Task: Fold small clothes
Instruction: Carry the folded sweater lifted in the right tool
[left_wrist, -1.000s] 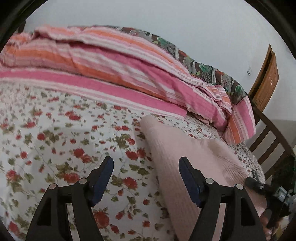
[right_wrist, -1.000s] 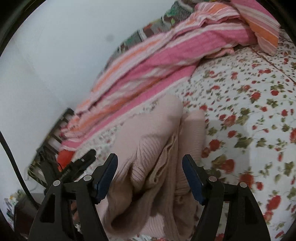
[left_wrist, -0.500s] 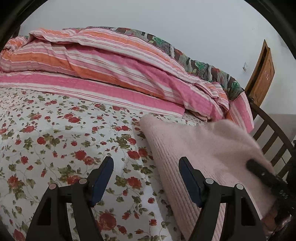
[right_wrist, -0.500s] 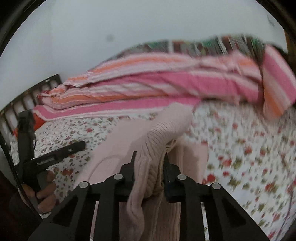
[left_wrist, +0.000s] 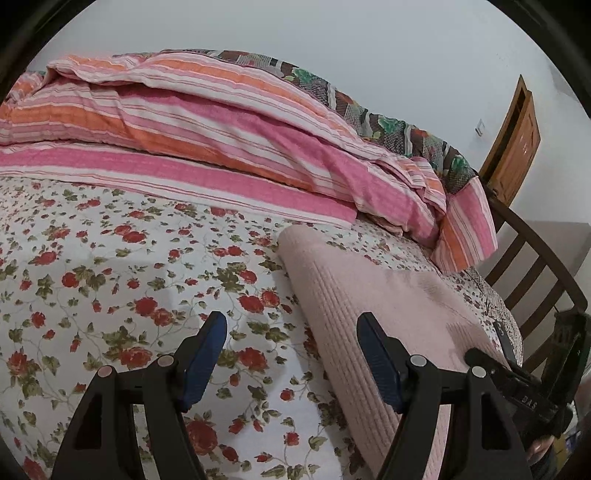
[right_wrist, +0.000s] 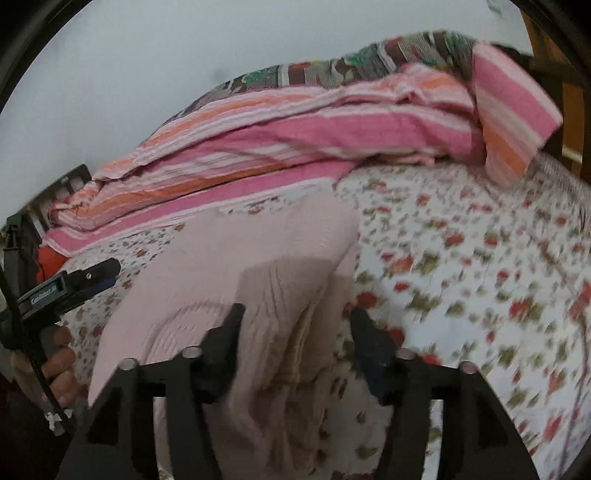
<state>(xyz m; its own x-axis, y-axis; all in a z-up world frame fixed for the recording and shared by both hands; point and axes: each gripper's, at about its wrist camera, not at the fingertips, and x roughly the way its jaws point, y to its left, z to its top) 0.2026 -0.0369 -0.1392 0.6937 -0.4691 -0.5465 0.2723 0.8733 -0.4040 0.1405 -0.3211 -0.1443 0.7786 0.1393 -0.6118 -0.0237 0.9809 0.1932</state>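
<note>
**Now folding the pink knit: both claws released**

Now the pink knit garment (left_wrist: 388, 314) is lying on the flowered bed sheet (left_wrist: 110, 277), near the bed's edge and in front of the striped quilt (left_wrist: 221, 129). In the left wrist view it is looking flat and smooth; in the right wrist view a bunched fold (right_wrist: 288, 325) is rising at its near end.

The left claw (left_wrist: 291, 358) is hanging spread wide above the garment's left edge, gripping nothing. The right claw (right_wrist: 295, 343) is also spread, its jaws standing either side of the bunched fold without pinching it, though blur is softening this view.

Judging by this, a fold is partly made and the bunched end is waiting to be flattened. The next move is probably calling for each claw to pinch an edge and carry it squarely across, keeping the layers aligned.
</note>
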